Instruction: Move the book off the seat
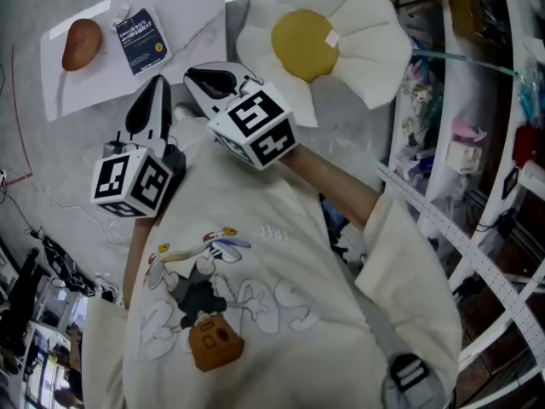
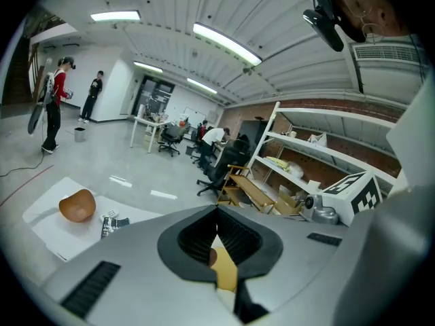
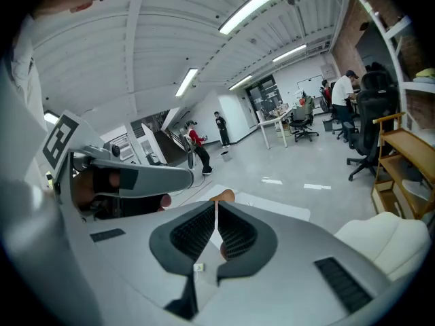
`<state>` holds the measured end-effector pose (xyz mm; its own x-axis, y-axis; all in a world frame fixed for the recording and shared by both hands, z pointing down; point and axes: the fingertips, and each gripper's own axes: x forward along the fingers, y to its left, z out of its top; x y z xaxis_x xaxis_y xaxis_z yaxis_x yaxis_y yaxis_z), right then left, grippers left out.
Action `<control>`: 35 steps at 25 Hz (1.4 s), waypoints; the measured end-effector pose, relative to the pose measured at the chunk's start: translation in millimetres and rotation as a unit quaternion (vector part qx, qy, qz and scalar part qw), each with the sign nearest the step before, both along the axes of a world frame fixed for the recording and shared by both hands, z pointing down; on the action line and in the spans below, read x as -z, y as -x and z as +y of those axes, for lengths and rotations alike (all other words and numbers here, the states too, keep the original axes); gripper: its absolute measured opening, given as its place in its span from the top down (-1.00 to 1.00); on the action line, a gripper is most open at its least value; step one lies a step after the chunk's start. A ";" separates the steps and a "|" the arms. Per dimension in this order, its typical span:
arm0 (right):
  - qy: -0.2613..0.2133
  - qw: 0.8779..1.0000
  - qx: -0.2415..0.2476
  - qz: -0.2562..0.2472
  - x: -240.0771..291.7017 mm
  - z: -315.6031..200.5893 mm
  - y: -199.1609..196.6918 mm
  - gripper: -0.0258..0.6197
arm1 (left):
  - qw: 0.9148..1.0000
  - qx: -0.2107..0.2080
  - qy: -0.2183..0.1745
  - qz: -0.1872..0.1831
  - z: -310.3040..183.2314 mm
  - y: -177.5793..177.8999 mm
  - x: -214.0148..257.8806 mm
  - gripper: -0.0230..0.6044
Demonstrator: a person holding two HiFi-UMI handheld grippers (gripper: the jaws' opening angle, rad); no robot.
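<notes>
Dark-blue book on white sheet, far-left beyond left gripper and right gripper; both pressed together, empty.

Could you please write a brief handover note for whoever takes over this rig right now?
Left hand-held gripper: shut, empty, raised in front of the chest.
Right hand-held gripper: shut, empty, raised beside it.
Dark blue book: flat on the white sheet on the floor, apart from the flower-shaped seat cushion.
Done: book is off the seat.
Left: nothing apparent.
</notes>
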<state>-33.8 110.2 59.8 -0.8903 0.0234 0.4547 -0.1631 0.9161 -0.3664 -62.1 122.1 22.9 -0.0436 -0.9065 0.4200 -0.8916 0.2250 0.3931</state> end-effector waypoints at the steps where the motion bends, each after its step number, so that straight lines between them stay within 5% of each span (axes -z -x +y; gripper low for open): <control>1: 0.006 1.000 0.000 -0.003 3.7 2.2 -4.9 0.89 | 1.000 -0.006 -0.003 -0.002 0.1 -8.0 4.4 0.89; 5: 0.019 0.999 -0.017 -0.033 22.7 0.2 -26.7 0.89 | 0.999 -0.030 -0.017 -0.036 -6.2 -33.9 20.0 0.89; 15: -0.118 0.980 -0.104 -0.123 86.2 -26.2 -80.4 0.89 | 0.991 0.002 -0.051 -0.125 -7.8 -60.5 66.1 0.89; 28: -0.085 0.990 -0.075 -0.084 59.8 -10.0 -102.3 0.90 | 0.995 0.021 0.005 -0.097 16.5 -79.1 40.0 0.89; 35: -0.070 0.994 -0.026 -0.077 52.6 20.6 -81.8 0.90 | 0.993 0.059 -0.028 -0.103 42.6 -62.9 45.6 0.89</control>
